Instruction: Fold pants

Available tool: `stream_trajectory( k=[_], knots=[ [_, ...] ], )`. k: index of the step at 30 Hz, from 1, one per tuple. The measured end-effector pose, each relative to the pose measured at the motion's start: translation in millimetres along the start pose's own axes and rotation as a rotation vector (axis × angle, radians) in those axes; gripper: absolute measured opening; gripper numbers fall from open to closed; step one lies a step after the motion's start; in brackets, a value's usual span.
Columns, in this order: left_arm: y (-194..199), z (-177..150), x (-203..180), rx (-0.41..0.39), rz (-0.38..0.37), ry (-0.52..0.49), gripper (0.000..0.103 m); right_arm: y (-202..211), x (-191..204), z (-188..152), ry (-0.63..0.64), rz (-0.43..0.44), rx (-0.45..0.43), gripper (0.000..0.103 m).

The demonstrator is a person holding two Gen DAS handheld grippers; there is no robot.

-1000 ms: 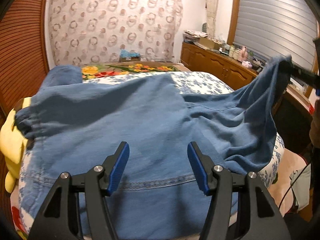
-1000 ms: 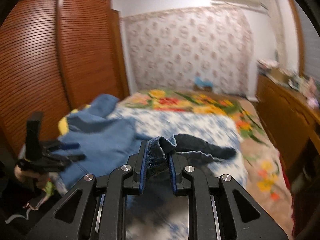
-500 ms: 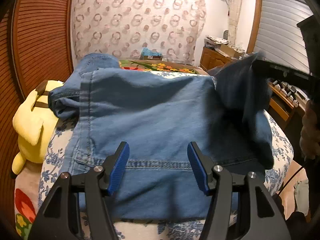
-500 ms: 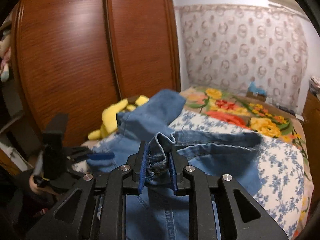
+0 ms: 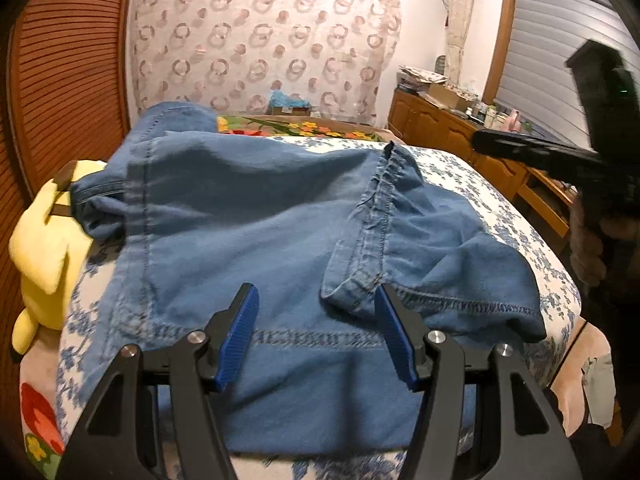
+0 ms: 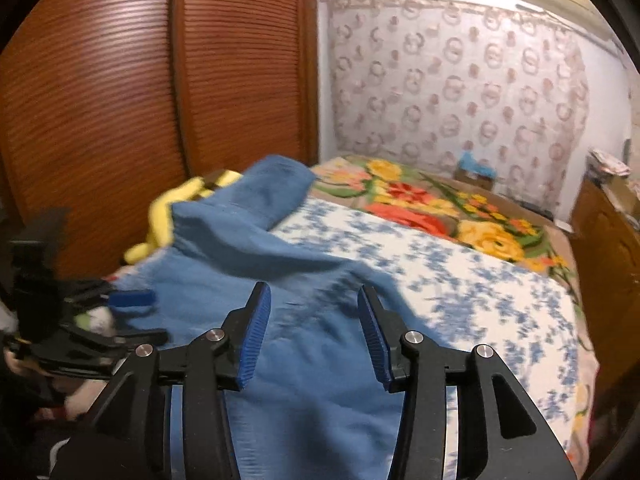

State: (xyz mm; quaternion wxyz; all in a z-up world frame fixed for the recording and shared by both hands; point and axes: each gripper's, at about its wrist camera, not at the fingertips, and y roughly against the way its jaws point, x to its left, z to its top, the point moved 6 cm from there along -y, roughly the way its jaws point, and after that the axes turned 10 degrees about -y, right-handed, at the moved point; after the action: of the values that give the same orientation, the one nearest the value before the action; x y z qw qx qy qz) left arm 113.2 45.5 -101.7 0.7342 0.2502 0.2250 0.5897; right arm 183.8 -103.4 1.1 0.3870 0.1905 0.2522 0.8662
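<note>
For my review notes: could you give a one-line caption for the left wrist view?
Open left gripper hovers over blue denim pants lying folded across a floral bedspread, yellow plush toy alongside.

A yellow plush toy (image 5: 42, 236) lies beside the floral bedspread (image 6: 460, 272), near the brown wardrobe (image 6: 120, 100).

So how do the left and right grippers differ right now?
The left gripper hovers over the pants' near hem with jaws wide; the right gripper stands narrower, its jaws having just been opening to let go of the waistband, now lying folded over. Shared: both are open with blue pads, nothing between them.
</note>
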Motion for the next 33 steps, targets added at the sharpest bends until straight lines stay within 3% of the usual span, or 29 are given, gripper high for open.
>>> stream_trajectory(
  k=[7,13,21,22,23,24,26,29,31,33],
  knots=[
    [-17,15,-10,0.004,-0.068,0.000,0.060,-52,-37,4,-0.012,-0.030,0.068,0.051],
    [-30,13,-17,0.039,-0.089,-0.020,0.041,-90,-48,0,-0.045,-0.004,0.147,0.051],
    [-45,1,-21,0.085,-0.080,-0.024,0.041,-101,-61,-18,-0.105,0.048,0.229,0.051],
    [-45,2,-22,0.084,-0.077,-0.026,0.041,-102,-62,-20,-0.106,0.053,0.235,0.047],
    [-45,2,-23,0.084,-0.073,-0.031,0.041,-102,-61,-22,-0.105,0.065,0.240,0.036],
    [-44,1,-24,0.083,-0.071,-0.034,0.040,-102,-60,-22,-0.104,0.079,0.242,0.032],
    [-43,2,-27,0.078,-0.076,-0.039,0.036,-100,-57,-20,-0.094,0.092,0.233,0.014],
    [-42,2,-26,0.071,-0.074,-0.044,0.030,-93,-52,-17,-0.078,0.100,0.203,0.006],
    [-40,2,-27,0.063,-0.075,-0.043,0.019,-86,-50,-14,-0.069,0.109,0.175,0.004],
    [-36,2,-27,0.051,-0.078,-0.048,0.015,-81,-48,-11,-0.067,0.107,0.153,0.004]
  ],
)
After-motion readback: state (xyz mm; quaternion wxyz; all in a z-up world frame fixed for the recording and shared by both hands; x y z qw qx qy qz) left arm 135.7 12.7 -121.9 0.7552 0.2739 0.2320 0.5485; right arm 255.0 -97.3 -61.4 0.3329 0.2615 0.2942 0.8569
